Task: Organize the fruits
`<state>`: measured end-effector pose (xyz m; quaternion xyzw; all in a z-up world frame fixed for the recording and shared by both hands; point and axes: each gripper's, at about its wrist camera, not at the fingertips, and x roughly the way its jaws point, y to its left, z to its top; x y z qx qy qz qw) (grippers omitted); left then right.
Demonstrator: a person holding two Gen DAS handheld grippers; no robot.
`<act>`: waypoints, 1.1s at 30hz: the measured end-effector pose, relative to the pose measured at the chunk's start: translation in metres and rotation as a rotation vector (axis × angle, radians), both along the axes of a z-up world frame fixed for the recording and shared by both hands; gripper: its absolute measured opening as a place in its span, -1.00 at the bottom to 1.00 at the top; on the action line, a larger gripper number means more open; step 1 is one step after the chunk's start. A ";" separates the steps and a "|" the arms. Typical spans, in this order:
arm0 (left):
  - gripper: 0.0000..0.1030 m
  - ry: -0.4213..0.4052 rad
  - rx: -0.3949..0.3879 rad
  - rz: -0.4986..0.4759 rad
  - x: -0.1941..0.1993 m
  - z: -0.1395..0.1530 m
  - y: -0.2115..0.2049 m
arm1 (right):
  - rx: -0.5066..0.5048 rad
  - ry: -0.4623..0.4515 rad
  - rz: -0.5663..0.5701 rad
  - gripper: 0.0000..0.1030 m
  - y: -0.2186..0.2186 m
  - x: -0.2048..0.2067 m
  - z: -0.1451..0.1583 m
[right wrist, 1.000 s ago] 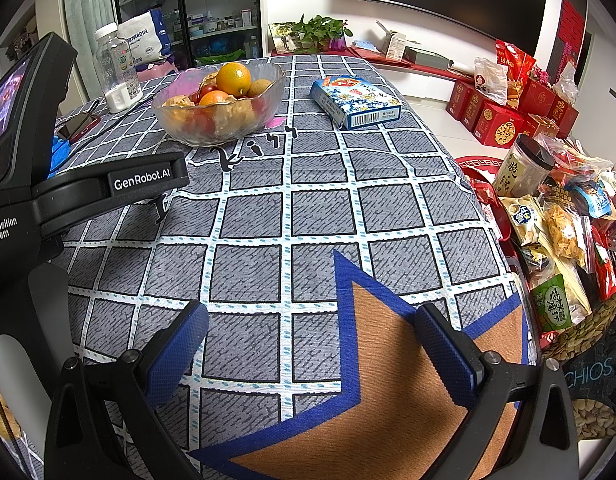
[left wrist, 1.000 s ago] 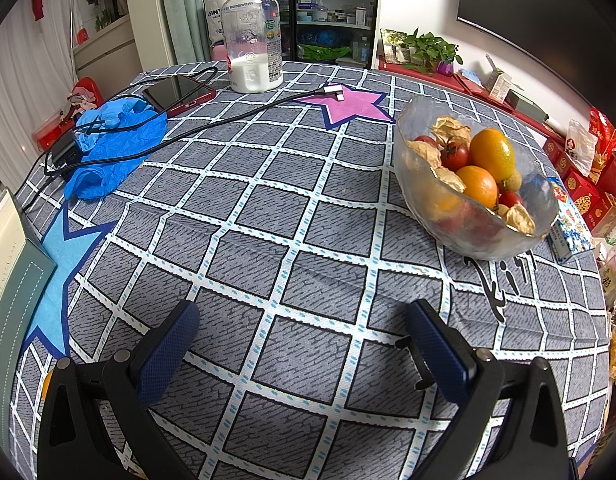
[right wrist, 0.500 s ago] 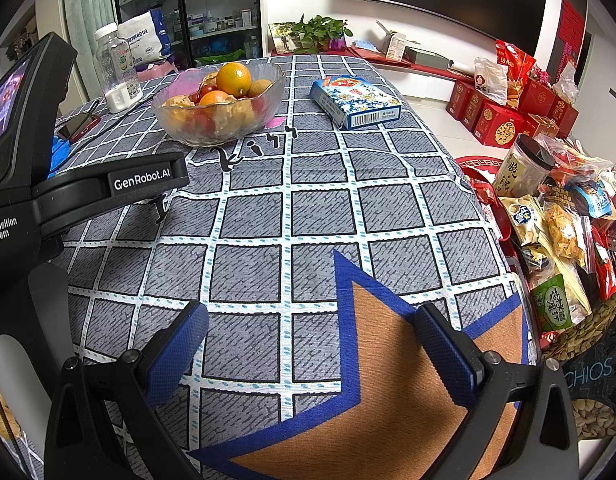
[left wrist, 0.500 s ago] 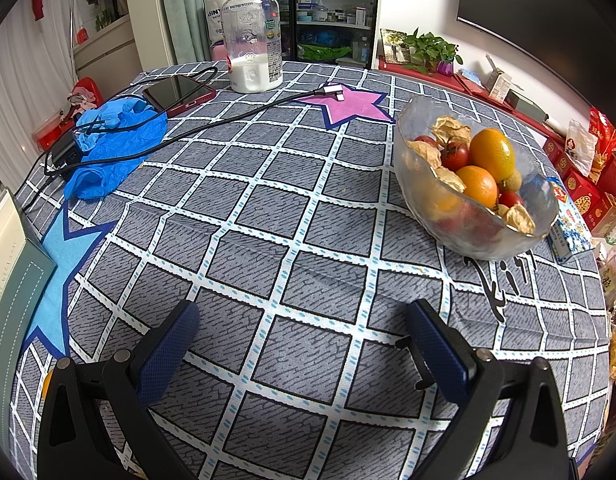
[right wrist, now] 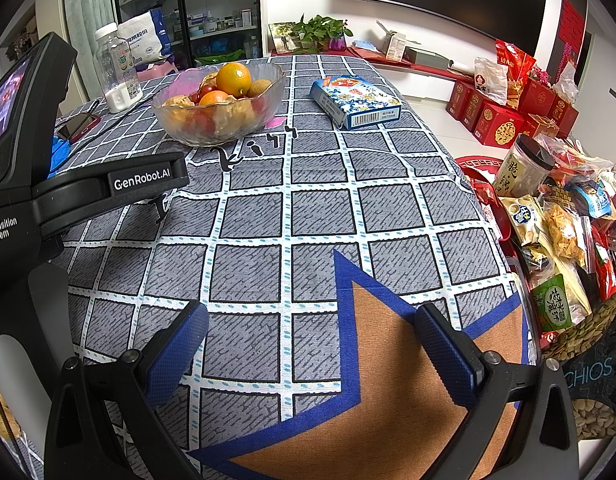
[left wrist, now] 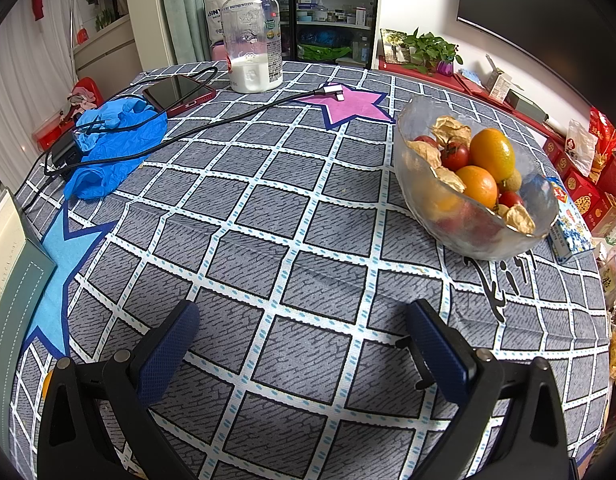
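A clear glass bowl (left wrist: 536, 196) stands on the checked tablecloth at the right of the left wrist view. It holds oranges (left wrist: 491, 153), small red tomatoes (left wrist: 455, 156) and papery husked fruits (left wrist: 451, 130). The bowl also shows far left in the right wrist view (right wrist: 264, 110). My left gripper (left wrist: 302, 322) is open and empty, low over the cloth, well short of the bowl. My right gripper (right wrist: 310, 324) is open and empty over the cloth near the brown star patch. The left gripper's black body (right wrist: 108, 184) fills the left of the right wrist view.
A plastic bottle (left wrist: 252, 32), a phone (left wrist: 178, 92), a cable (left wrist: 228, 116) and blue gloves (left wrist: 112, 148) lie at the far left. A blue box (right wrist: 356, 102) lies right of the bowl. Snack bags (right wrist: 560, 232) crowd past the table's right edge.
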<state>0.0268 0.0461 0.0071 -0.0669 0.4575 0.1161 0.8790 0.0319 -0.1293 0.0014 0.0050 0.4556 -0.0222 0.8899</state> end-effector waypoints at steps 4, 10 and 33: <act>1.00 0.000 0.000 0.000 0.000 0.000 -0.001 | 0.000 0.000 0.000 1.00 0.002 -0.001 0.001; 1.00 0.000 0.000 0.000 0.000 0.000 0.000 | 0.000 0.000 0.000 1.00 0.001 -0.001 0.001; 1.00 0.001 0.000 0.000 0.000 0.000 -0.001 | 0.000 0.000 0.000 1.00 0.001 -0.001 0.001</act>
